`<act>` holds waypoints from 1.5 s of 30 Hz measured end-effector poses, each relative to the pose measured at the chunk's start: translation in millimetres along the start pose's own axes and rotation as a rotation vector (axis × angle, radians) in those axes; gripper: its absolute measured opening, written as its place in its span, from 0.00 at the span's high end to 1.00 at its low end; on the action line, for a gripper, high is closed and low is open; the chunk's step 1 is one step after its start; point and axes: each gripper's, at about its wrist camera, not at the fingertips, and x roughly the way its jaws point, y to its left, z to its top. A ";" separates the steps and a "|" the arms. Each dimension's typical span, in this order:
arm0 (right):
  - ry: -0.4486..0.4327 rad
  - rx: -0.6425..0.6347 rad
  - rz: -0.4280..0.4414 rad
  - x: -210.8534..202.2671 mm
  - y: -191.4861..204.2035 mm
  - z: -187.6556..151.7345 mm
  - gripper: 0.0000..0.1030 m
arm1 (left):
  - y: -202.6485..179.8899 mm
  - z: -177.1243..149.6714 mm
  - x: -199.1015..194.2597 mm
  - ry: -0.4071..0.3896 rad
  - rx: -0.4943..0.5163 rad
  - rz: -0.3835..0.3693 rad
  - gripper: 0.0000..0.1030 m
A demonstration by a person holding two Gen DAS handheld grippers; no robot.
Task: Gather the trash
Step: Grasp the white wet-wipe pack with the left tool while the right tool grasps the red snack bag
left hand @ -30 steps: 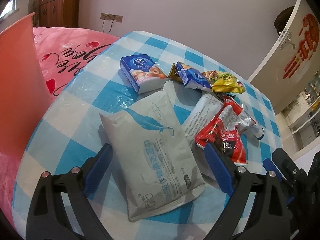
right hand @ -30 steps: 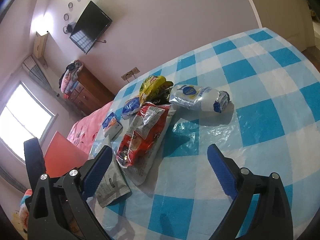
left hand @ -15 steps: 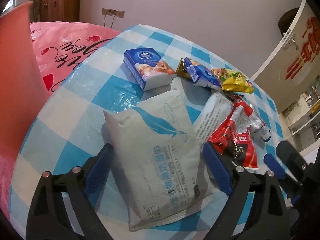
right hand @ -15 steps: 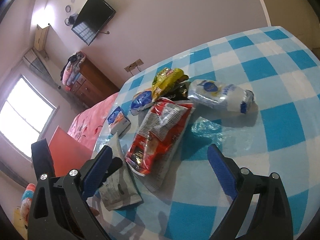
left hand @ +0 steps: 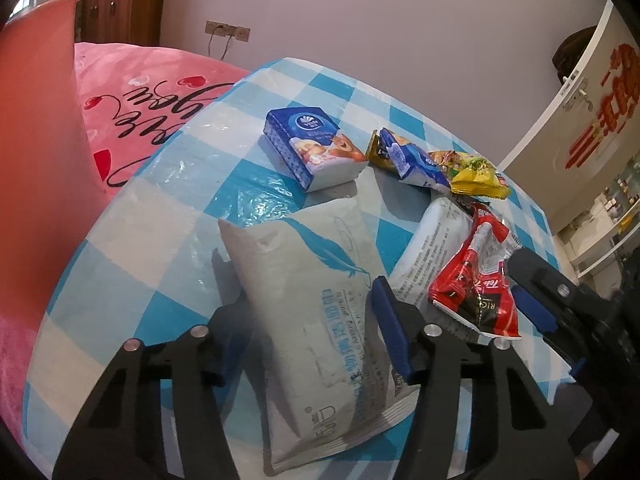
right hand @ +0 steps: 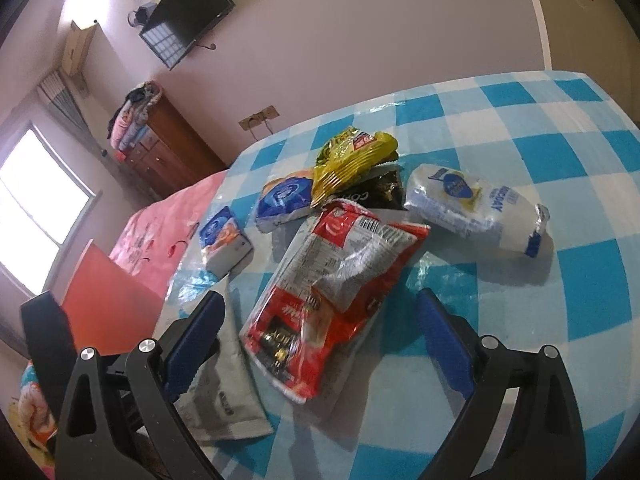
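Centrally, a counter (left hand: 132,208) under a blue-and-white checked cloth carries a cluster of wrappers. The left gripper (left hand: 304,332) straddles the near half of a grey pouch (left hand: 312,280), which lies flat near the counter's front edge; its jaws are closing, the pouch between them and bulging up under the squeeze, with both blue pads against its sides. To the right of the pouch lies a white packet (left hand: 436,248), partly covered by a red bag (left hand: 476,280). Farther back sit a blue tissue pack (left hand: 316,148), a blue wrapper (left hand: 416,160) and a yellow wrapper (left hand: 476,172), the last two touching. In the right wrist view, the right gripper (right hand: 320,336) is wide apart and holds nothing, its fingers flanking the near end of the red bag (right hand: 332,280) without touching it. A white bottle (right hand: 476,208) lies on its side just right of the red bag, and a dark wrapper (right hand: 380,188) shows under the yellow one (right hand: 352,156). A red-orange bin (left hand: 36,128) stands at the counter's left, before a pink bedspread (left hand: 140,100).
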 end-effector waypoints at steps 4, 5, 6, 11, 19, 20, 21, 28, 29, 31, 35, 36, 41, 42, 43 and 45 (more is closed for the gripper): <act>0.016 0.002 -0.030 11.6 -0.5 4.9 0.08 | 2.8 -1.0 -0.9 -0.003 0.000 -0.011 0.47; 0.016 -0.003 -0.037 13.6 0.1 5.5 0.08 | 3.3 -1.6 -1.2 -0.004 0.003 -0.012 0.47; 0.016 -0.014 -0.055 16.1 1.1 6.2 0.08 | 3.1 -1.6 -1.2 -0.004 0.010 -0.012 0.47; 0.011 -0.042 -0.131 24.6 1.0 9.3 0.08 | 1.1 -2.8 -1.8 -0.008 0.050 -0.002 0.42; 0.000 -0.098 -0.149 26.0 3.2 7.0 0.22 | -14.3 -9.2 0.9 0.018 0.149 0.056 0.18; -0.003 -0.109 -0.144 24.5 5.2 6.4 0.25 | -16.1 -9.6 1.7 0.018 0.155 0.064 0.18; -0.005 -0.118 -0.144 24.0 7.3 6.0 0.27 | -17.7 -10.0 2.3 0.018 0.160 0.073 0.17; -0.020 -0.112 -0.114 13.3 -1.4 -0.3 0.46 | -30.1 -9.3 12.6 0.047 0.211 0.156 0.09; -0.020 -0.102 -0.103 11.2 -5.2 -1.0 0.46 | -32.7 -9.2 14.6 0.052 0.222 0.170 0.08; -0.024 -0.092 -0.098 8.2 -9.8 -2.2 0.46 | -36.3 -10.1 17.0 0.052 0.245 0.194 0.07; -0.026 -0.070 -0.067 1.1 -19.2 -6.5 0.48 | -36.0 -11.2 16.6 0.039 0.248 0.200 0.07; -0.029 -0.066 -0.058 -1.2 -21.9 -8.3 0.50 | -36.2 -11.5 16.4 0.038 0.249 0.202 0.07; -0.046 -0.055 -0.042 -11.5 -30.5 -15.4 0.53 | -38.2 -13.2 14.0 0.026 0.253 0.215 0.18; -0.049 -0.051 -0.040 -14.1 -32.7 -17.3 0.53 | -38.0 -13.1 13.7 0.025 0.251 0.216 0.19; -0.050 -0.047 -0.039 -15.7 -34.7 -18.4 0.54 | -37.8 -12.9 13.4 0.025 0.249 0.216 0.20; -0.055 -0.033 -0.028 -20.6 -38.4 -20.4 0.54 | -37.8 -13.5 12.0 0.025 0.247 0.216 0.23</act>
